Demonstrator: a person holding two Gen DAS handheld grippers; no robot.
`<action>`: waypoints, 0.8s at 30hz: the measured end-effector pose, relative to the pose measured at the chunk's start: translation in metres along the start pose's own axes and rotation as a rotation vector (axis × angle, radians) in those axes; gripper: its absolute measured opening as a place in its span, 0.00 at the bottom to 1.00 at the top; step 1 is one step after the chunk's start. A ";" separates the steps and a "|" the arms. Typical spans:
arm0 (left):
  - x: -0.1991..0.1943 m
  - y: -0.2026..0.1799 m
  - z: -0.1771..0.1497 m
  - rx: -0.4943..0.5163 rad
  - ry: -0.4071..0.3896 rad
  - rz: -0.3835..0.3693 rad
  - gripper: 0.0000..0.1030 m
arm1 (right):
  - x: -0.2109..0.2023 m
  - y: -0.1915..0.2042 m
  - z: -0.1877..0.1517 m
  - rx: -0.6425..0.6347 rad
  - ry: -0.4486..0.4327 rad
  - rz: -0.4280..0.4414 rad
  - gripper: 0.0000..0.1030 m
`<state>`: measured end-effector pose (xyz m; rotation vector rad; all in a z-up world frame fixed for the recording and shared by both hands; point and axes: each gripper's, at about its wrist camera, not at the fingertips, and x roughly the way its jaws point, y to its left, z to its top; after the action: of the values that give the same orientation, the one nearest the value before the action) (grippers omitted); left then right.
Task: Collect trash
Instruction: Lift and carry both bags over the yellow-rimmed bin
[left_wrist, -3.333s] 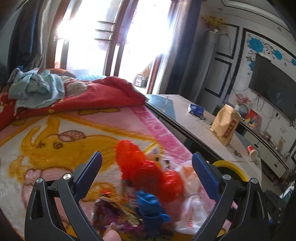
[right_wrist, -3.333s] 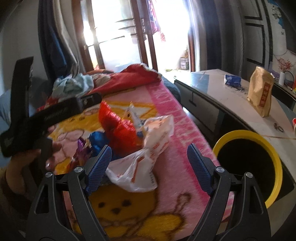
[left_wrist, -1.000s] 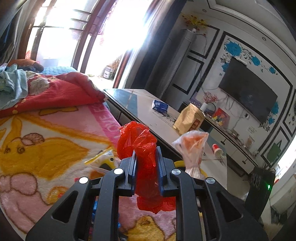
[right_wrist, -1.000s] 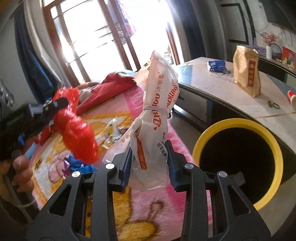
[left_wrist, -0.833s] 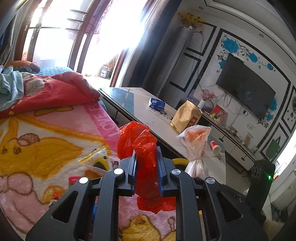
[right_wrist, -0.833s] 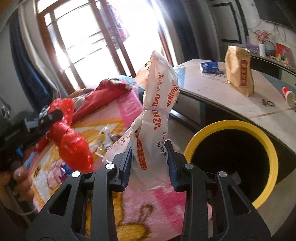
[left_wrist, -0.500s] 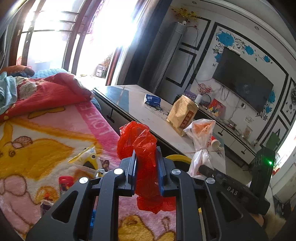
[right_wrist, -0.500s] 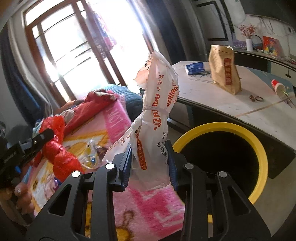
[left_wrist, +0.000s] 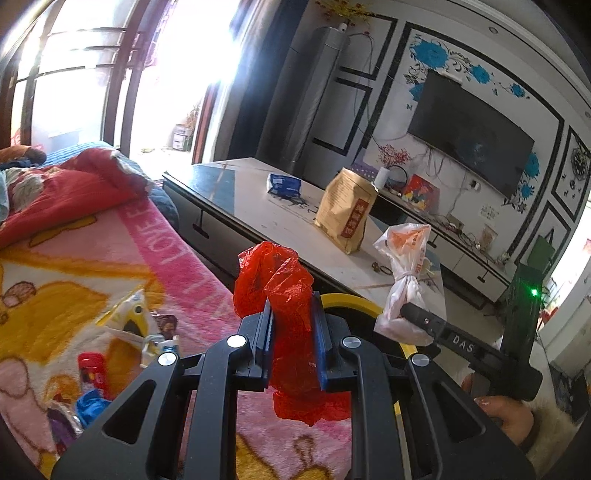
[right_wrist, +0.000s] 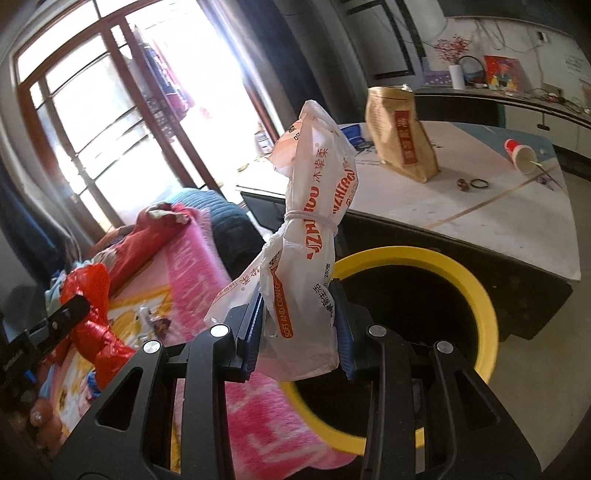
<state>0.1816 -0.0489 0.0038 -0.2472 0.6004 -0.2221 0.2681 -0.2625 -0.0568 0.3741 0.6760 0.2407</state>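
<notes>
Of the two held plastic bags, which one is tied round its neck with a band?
The white bag with orange print, clamped in the right claw: a pale band cinches its neck. The red bag in the left claw is just crumpled.

Strong daylight is pouring through the windows (right_wrist: 122, 122), blowing out to white glare. Fisheye distortion is bending and darkening frame corners. The desk (left_wrist: 258, 206) is reflecting light.
</notes>
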 end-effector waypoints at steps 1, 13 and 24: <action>0.003 -0.003 -0.001 0.006 0.005 -0.002 0.16 | 0.000 -0.003 0.001 0.004 -0.002 -0.006 0.26; 0.039 -0.031 -0.014 0.072 0.064 -0.021 0.17 | 0.003 -0.039 0.004 0.055 0.006 -0.070 0.27; 0.070 -0.051 -0.030 0.112 0.123 -0.021 0.17 | 0.014 -0.069 -0.002 0.096 0.052 -0.116 0.27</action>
<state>0.2133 -0.1217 -0.0423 -0.1322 0.7053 -0.2917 0.2843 -0.3199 -0.0948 0.4199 0.7592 0.1082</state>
